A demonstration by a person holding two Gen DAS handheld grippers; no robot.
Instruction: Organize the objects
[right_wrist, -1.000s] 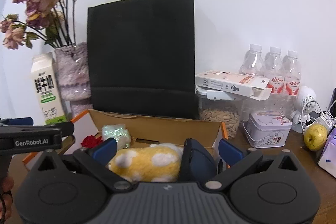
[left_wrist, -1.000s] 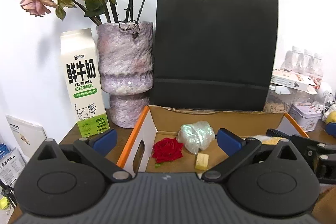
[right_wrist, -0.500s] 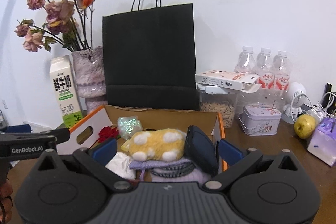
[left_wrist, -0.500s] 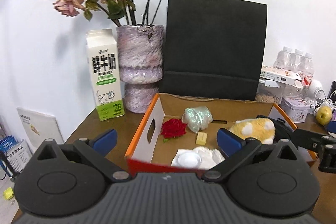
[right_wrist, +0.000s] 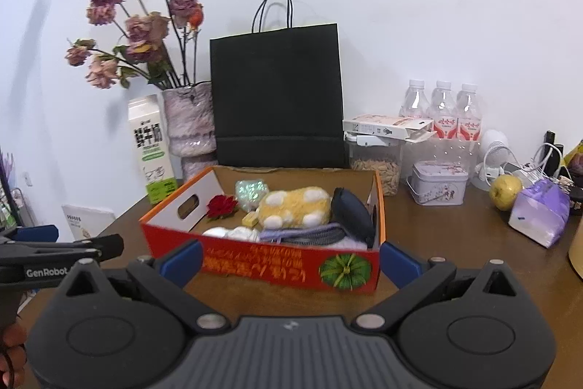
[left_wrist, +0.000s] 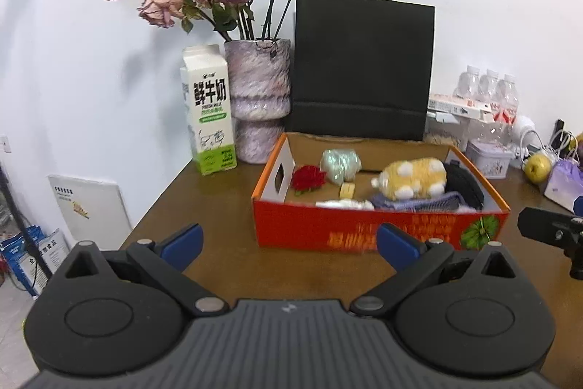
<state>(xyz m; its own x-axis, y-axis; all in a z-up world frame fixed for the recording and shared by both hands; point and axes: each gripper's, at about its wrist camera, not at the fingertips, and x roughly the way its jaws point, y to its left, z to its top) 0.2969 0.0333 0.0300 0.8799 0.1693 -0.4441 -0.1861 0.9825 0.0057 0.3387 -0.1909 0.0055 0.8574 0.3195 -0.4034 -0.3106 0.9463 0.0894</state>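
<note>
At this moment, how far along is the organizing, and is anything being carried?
Mostly done, it seems: the red cardboard box holds the yellow plush toy, red rose, dark pouch and folded cloth. Nothing is in hand: the left tool and right tool are open and empty. The apple and purple pack possibly remain.

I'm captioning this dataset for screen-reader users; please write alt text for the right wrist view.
An open hand-held gripper faces a red cardboard box holding a yellow plush toy, a red rose and other items. A black paper bag stands behind it.
</note>
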